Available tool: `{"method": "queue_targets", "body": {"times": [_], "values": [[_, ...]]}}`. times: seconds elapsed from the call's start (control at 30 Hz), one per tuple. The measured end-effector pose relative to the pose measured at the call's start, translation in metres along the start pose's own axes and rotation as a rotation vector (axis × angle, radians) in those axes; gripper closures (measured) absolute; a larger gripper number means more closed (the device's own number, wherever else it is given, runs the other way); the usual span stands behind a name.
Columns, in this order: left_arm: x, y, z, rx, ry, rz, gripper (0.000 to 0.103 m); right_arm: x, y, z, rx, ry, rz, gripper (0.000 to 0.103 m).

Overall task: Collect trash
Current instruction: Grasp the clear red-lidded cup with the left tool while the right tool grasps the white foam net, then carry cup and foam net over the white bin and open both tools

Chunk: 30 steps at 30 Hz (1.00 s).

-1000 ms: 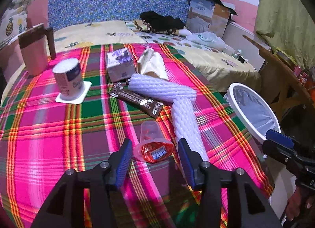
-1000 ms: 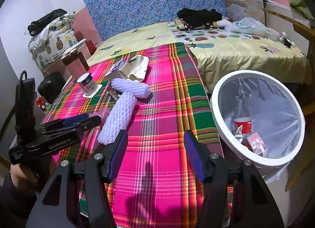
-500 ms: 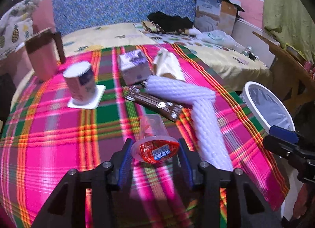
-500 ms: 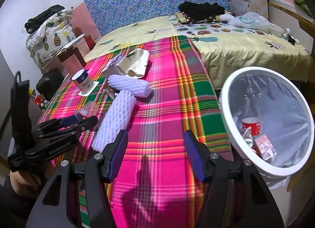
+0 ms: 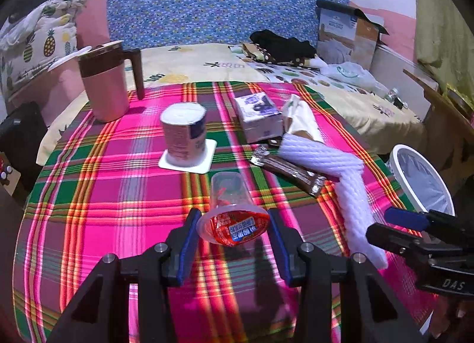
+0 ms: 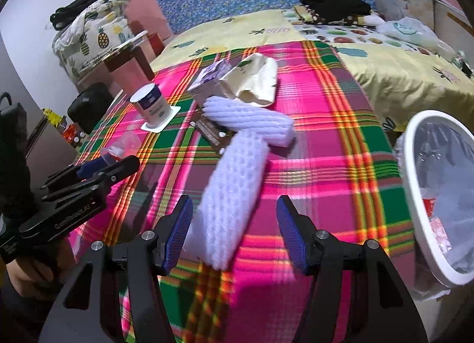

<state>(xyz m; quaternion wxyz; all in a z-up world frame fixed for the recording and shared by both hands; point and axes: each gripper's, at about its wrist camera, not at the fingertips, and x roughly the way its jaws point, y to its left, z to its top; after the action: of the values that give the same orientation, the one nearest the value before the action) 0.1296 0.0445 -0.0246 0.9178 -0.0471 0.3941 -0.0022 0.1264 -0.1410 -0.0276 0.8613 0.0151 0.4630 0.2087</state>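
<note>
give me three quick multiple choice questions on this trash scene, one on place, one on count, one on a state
1. Where is the bin?
A. on the table
B. off the table's edge, right of the right gripper
C. on the bed

2. How many white foam sleeves lie on the cloth?
A. two
B. four
C. none

3. How does the clear cup lie?
A. upright
B. stacked in the mug
C. on its side between the left gripper's fingers

Key: B, its rim sits beyond the cloth; A, two cross each other; C, red lid faces the camera.
</note>
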Motion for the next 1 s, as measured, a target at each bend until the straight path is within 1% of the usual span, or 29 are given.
{"method": "queue_targets", "body": {"times": [0.2,0.23,0.27,0.3,0.33,0.4,0.47,0.53,0.67,0.93,1.0], "values": [[0.002,0.013,0.0,-0.028,0.002,-0.012,0.058,0.02,0.006,0.002,0.003,0.054,-0.008,0.043],[0.002,0.015,0.0,-0.03,0.003,-0.016,0.058,0.023,0.006,0.002,-0.001,0.058,-0.012,0.047],[0.002,0.016,0.0,-0.033,0.002,-0.014,0.058,0.025,0.007,0.001,-0.004,0.065,-0.017,0.057],[0.003,0.017,0.001,-0.045,0.007,-0.013,0.058,0.025,0.007,0.002,-0.004,0.064,-0.029,0.064],[0.004,0.016,0.002,-0.05,0.009,-0.019,0.058,0.024,0.006,0.003,-0.001,0.059,-0.04,0.068],[0.001,0.014,0.005,-0.038,-0.012,-0.033,0.058,0.022,0.004,0.005,0.021,0.054,-0.022,0.071],[0.001,0.016,0.01,-0.047,-0.018,-0.029,0.058,0.019,0.004,0.004,0.018,0.045,-0.018,0.072],[-0.002,0.016,0.015,-0.059,-0.023,-0.066,0.058,0.018,0.002,0.0,0.025,0.047,-0.013,0.073],[-0.009,0.013,0.018,-0.051,-0.046,-0.074,0.058,0.006,0.004,-0.001,0.028,0.018,0.0,0.073],[-0.015,0.001,0.016,-0.04,-0.031,-0.102,0.058,-0.015,-0.003,0.002,0.049,-0.045,0.009,0.073],[-0.017,-0.004,0.017,-0.037,-0.028,-0.123,0.058,-0.019,-0.008,0.003,0.064,-0.058,0.013,0.073]]}}
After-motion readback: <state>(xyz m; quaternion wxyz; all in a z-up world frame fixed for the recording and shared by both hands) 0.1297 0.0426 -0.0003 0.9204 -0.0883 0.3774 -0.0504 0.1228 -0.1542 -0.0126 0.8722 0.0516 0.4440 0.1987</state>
